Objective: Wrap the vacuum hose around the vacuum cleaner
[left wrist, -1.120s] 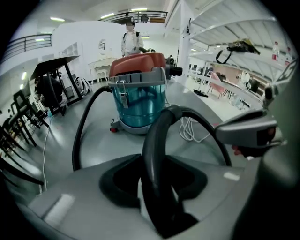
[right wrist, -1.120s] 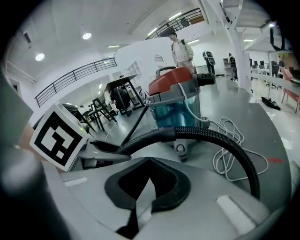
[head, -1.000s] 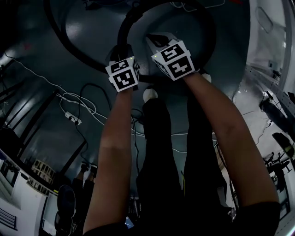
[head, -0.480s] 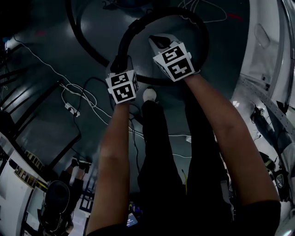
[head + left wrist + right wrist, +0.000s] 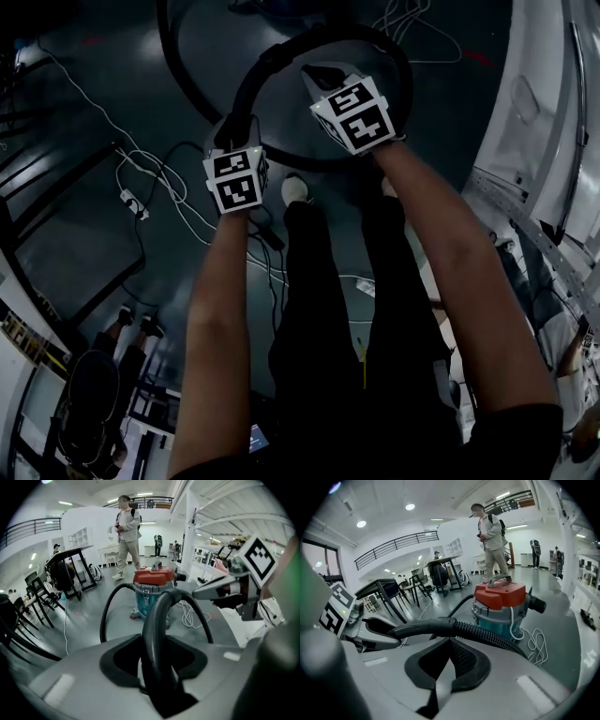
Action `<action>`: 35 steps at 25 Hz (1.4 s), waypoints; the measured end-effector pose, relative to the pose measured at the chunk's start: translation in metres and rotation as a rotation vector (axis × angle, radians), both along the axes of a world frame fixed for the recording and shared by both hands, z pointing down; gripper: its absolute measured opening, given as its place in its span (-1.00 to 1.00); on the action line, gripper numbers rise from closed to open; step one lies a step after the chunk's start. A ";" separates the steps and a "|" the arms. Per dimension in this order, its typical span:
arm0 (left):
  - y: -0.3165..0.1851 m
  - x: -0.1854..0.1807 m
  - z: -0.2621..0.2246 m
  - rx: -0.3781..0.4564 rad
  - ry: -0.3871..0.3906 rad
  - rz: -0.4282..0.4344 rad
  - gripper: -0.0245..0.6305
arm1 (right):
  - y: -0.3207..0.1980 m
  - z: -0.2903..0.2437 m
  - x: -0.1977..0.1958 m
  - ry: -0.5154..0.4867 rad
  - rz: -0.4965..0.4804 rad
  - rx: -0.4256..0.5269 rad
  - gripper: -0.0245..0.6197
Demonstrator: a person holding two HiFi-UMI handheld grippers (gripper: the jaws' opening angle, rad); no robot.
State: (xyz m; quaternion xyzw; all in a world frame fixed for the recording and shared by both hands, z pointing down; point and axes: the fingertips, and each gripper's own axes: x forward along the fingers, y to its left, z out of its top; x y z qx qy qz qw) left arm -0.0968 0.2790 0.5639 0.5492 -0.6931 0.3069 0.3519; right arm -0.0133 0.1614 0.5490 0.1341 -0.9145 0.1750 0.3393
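Though just raised a bit, still got the hose (image 5: 154, 616) clamped in the left hand-held gripper (image 5: 158, 657), right hand-held gripper (image 5: 449, 654) pinched together, empty, just beside it. Gotta haul it to the vacuum (image 5: 152, 585) at 12 o'clock, well apart.

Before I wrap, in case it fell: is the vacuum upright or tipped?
Upright: the vacuum has its red lid on top, level, in both gripper views.
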 end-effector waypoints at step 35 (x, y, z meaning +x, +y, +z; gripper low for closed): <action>0.061 -0.077 -0.105 0.144 0.092 0.092 -0.43 | 0.021 -0.052 -0.104 0.388 -0.654 0.688 -0.34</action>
